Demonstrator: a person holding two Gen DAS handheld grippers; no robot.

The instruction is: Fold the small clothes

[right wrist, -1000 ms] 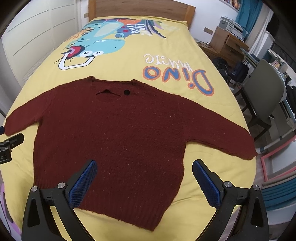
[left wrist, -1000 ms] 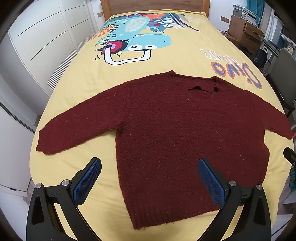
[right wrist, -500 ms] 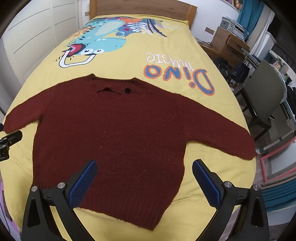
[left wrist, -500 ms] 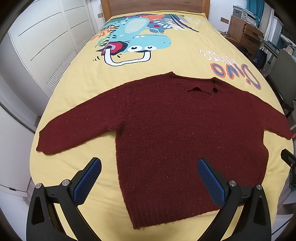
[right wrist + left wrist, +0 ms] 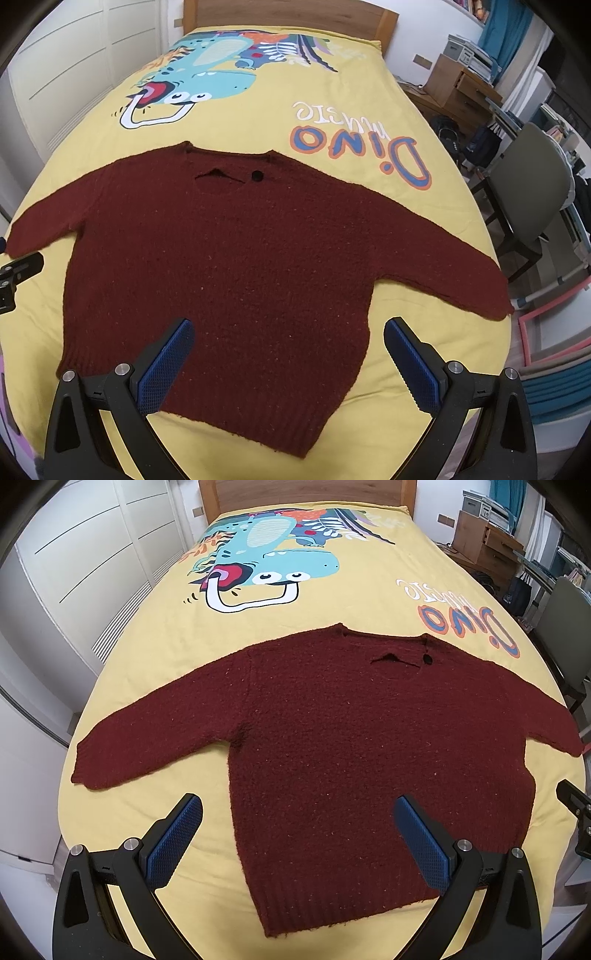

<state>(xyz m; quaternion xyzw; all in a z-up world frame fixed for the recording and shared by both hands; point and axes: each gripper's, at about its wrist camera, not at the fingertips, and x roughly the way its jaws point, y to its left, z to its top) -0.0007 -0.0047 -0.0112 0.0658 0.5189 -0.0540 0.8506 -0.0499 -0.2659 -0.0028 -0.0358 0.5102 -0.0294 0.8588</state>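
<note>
Both tongs hang above the near edge of the bed [image 5: 129,686], pointing forward over it, each spread wide and pinching nothing. The left tongs [image 5: 295,834] straddle the left side seam and hem of the sweater [image 5: 351,738]; the right tongs [image 5: 288,354] straddle its right side seam, one blue ribbed pad over the knit, the other over the bedcover. The sweater lies flat ahead of both, sleeves stretched out to either side, collar farthest away. It is a nubbly dark red knit with a ribbed hem and a black button [image 5: 257,176] at the neck. The yellow bedcover beyond carries a cartoon dinosaur print [image 5: 199,85]. A grey chair [image 5: 532,192] stands right of the right tongs, beside the bed.
</note>
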